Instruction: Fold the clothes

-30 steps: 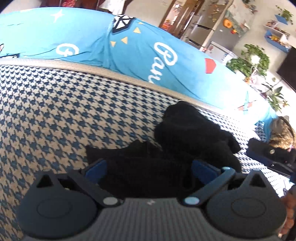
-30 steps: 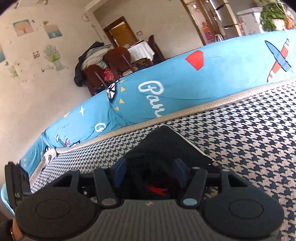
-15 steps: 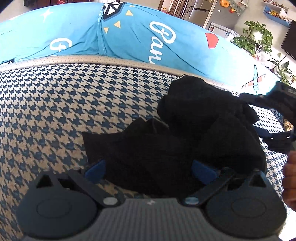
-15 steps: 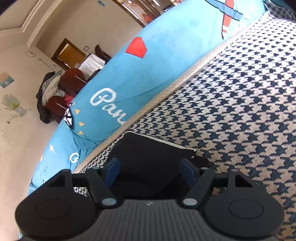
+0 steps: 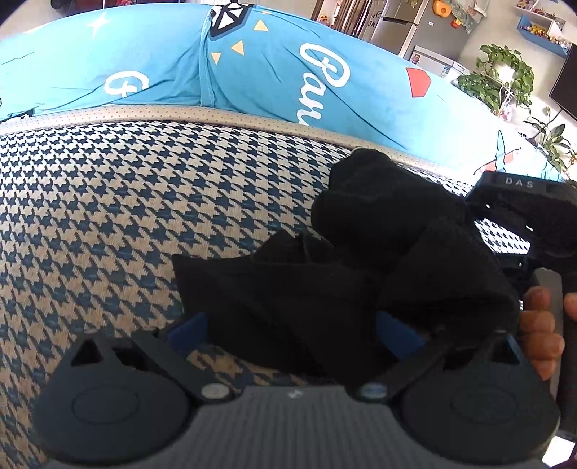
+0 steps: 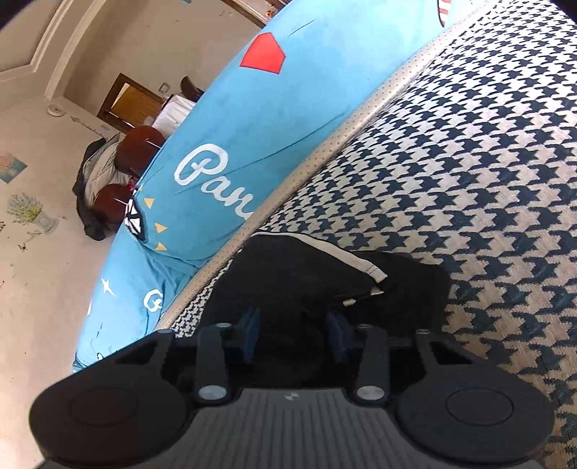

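A black garment (image 5: 324, 281) lies crumpled on the houndstooth surface (image 5: 108, 223), bunched higher on its right side. My left gripper (image 5: 292, 332) is open, its blue pads (image 5: 187, 330) spread wide on either side of the garment's near edge. In the right wrist view the same garment (image 6: 288, 274) shows a white-trimmed hem (image 6: 346, 256) that is slightly raised. My right gripper (image 6: 295, 333) has its pads drawn in on a dark fold of that cloth. The right gripper's body (image 5: 519, 216) and the hand (image 5: 541, 324) holding it appear at the right of the left wrist view.
A blue printed cover (image 5: 288, 72) with white lettering rises behind the surface's beige border (image 5: 180, 112). Beyond it are a fridge (image 5: 404, 21) and potted plants (image 5: 501, 75). The right wrist view shows dining chairs (image 6: 140, 148) draped with clothes and a doorway (image 6: 126, 97).
The right gripper's jaws opened wider, then narrowed on the garment while the gripper tilted and moved closer to the left one. The left gripper stayed open and pulled back slightly, so more cloth shows.
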A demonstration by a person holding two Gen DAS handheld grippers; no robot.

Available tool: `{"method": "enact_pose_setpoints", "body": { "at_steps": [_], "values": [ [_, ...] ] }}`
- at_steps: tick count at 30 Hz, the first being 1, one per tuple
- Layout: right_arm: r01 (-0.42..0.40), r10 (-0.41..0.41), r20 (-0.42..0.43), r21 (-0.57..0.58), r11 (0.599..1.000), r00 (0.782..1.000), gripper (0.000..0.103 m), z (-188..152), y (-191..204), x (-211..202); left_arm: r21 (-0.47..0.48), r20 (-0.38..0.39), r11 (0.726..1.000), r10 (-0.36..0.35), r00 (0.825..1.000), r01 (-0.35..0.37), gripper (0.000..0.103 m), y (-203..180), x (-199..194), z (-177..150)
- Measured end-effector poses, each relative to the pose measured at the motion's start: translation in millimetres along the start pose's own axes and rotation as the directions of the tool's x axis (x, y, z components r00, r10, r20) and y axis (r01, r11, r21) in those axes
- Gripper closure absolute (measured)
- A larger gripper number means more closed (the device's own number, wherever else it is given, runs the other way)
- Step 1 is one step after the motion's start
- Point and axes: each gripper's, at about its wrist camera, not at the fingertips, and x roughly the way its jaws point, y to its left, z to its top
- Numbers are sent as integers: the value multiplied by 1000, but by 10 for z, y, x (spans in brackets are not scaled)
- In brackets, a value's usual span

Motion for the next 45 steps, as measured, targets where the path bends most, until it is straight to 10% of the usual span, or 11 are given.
{"method": "enact_pose_setpoints", "body": {
  "at_steps": [4, 14, 20, 32, 37, 42, 45],
  "values": [
    [-47, 49, 20, -65, 997, 999, 84, -45, 129, -26, -27, 27, 999, 20, 999, -19, 0, 87, -56, 40],
    [-246, 253, -16, -301, 921, 967, 85, -274, 659, -149, -134, 137, 988, 99, 986, -81, 0, 445, -311, 247],
    [-246, 227, -96, -449, 859, 969, 85, -597, 910, -115, -240, 173, 966, 137, 975, -93, 0, 741, -450, 321],
    [31, 30, 169, -344, 938, 985, 32, -250, 605, -377, -248, 161, 965, 127, 979, -84, 0, 862, -488, 299],
    [27, -1, 126, -200, 979, 992, 18, -129, 414, -235, -241, 156, 967, 123, 980, -83, 0, 844, -469, 294],
    [-4, 7, 41, -78, 997, 999, 18, -130, 254, 13, -244, 149, 966, 121, 981, -82, 0, 856, -453, 290],
    [-10, 16, 42, -128, 992, 999, 36, -217, 308, 82, -241, 147, 967, 121, 982, -83, 0, 863, -455, 288]
  ]
}}
